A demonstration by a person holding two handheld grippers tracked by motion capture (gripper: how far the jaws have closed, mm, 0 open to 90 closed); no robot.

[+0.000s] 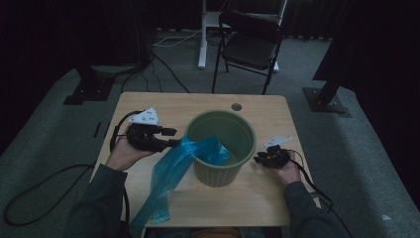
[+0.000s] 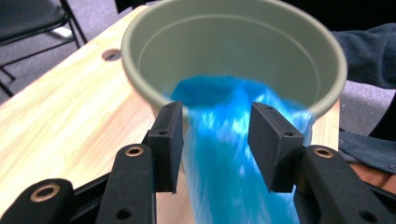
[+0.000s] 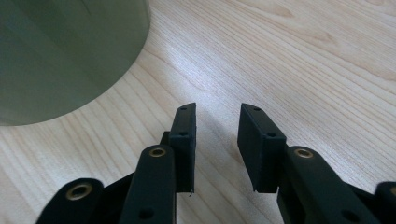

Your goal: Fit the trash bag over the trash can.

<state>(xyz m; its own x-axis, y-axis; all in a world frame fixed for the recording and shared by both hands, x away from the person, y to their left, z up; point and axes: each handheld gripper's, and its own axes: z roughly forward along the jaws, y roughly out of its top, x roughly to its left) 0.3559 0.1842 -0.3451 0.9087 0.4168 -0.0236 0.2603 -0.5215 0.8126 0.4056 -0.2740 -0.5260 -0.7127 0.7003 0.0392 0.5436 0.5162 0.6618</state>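
A green plastic pot point(image 1: 222, 172) stands mid-table. A blue plastic bag point(image 1: 171, 171) hangs over its near-left rim, one end inside and the rest trailing across the table to the front edge. My left gripper point(image 1: 173, 137) is just left of the pot. In the left gripper view its jaws stand apart, open point(image 2: 215, 126), with the blurred blue bag point(image 2: 229, 158) running between them up to the pot point(image 2: 233, 42). My right gripper point(image 1: 257, 159) rests low at the pot's right side. It is open point(image 3: 217, 126) over bare wood, with the pot wall point(image 3: 60, 51) at its left.
The wooden table point(image 1: 257, 198) has a round hole point(image 1: 236, 106) near its far edge. Beyond it stand a black folding chair point(image 1: 250, 44) and a white desk leg point(image 1: 202, 34). Cables point(image 1: 34, 198) lie on the carpet at the left. Dark stand bases sit on both sides.
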